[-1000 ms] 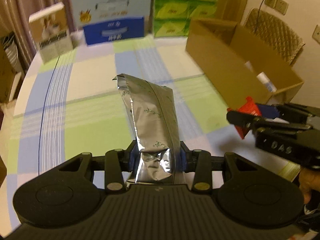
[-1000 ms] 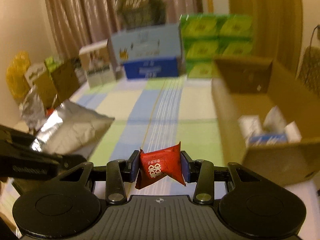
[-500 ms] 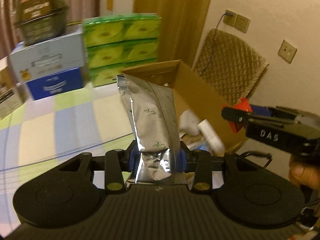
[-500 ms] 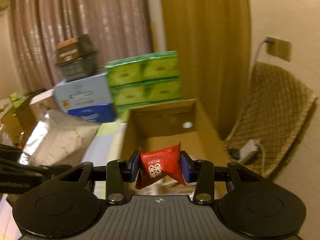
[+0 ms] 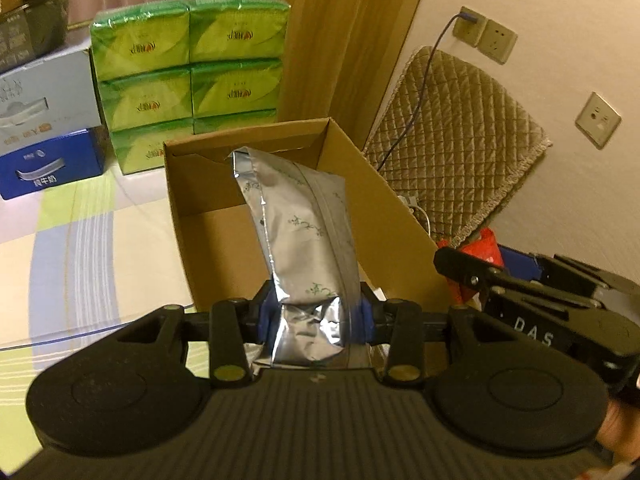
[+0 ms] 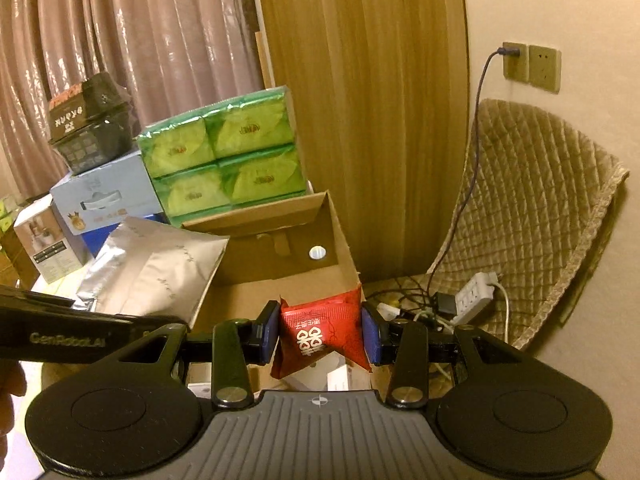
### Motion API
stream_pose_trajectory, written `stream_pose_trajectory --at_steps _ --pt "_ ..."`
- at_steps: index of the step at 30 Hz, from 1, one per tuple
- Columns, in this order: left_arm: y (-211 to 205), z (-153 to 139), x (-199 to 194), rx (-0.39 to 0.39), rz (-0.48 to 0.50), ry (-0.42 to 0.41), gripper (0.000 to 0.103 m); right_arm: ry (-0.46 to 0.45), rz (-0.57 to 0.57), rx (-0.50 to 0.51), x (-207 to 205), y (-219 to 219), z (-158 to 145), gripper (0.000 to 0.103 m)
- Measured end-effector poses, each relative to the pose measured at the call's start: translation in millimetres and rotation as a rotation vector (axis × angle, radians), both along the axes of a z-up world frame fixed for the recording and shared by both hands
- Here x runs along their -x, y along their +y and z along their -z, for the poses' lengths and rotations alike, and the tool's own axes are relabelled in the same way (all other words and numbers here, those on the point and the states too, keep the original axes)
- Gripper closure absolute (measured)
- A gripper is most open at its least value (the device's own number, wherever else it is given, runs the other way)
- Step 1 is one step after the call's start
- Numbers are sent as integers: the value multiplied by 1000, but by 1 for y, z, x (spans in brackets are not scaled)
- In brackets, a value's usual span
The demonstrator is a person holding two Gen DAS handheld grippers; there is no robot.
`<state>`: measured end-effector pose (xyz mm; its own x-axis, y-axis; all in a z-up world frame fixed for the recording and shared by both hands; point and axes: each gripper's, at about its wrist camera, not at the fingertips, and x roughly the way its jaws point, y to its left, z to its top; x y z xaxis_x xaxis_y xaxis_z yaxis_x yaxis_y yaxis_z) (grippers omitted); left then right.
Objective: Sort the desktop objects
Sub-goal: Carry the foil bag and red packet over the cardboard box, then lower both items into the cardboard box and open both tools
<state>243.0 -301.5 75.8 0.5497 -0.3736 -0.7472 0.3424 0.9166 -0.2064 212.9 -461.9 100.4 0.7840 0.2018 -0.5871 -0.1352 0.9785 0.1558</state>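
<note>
A tall silver foil pouch (image 5: 304, 248) stands up between the pads of my left gripper (image 5: 316, 316), which is shut on its lower end. It hangs over the open cardboard box (image 5: 184, 200). My right gripper (image 6: 320, 332) is shut on a small red packet (image 6: 320, 330) with white characters, held above the same cardboard box (image 6: 276, 220). In the right wrist view the silver foil pouch (image 6: 160, 272) shows at the left. The right gripper (image 5: 460, 264) with the red packet (image 5: 486, 246) appears at the right of the left wrist view, beside the box's right wall.
Green tissue packs (image 5: 188, 76) and a blue and white carton (image 5: 44, 136) stand behind the box on the checked tablecloth (image 5: 80, 248). A quilted chair (image 6: 532, 208), a power strip (image 6: 476, 292) and cables lie right of the box. White items (image 6: 344, 378) lie inside the box.
Both grippers have swung to the right from above the tablecloth to above the cardboard box, each still holding its item. The box now fills the middle of both views.
</note>
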Motion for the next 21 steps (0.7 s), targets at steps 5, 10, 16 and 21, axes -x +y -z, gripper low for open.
stream_pose_trajectory --at_steps 5,10,16,21 --pt "-3 10 -16 8 -17 5 67 6 -11 -9 -13 2 9 64" --pt "-1 15 -24 36 -29 16 66 20 -11 -8 -17 1 16 64" --pt "13 6 -15 25 -41 -33 66 29 -22 -3 -13 7 20 64" --pt "29 -4 -3 17 -57 -67 63 37 -32 -19 -12 13 19 64"
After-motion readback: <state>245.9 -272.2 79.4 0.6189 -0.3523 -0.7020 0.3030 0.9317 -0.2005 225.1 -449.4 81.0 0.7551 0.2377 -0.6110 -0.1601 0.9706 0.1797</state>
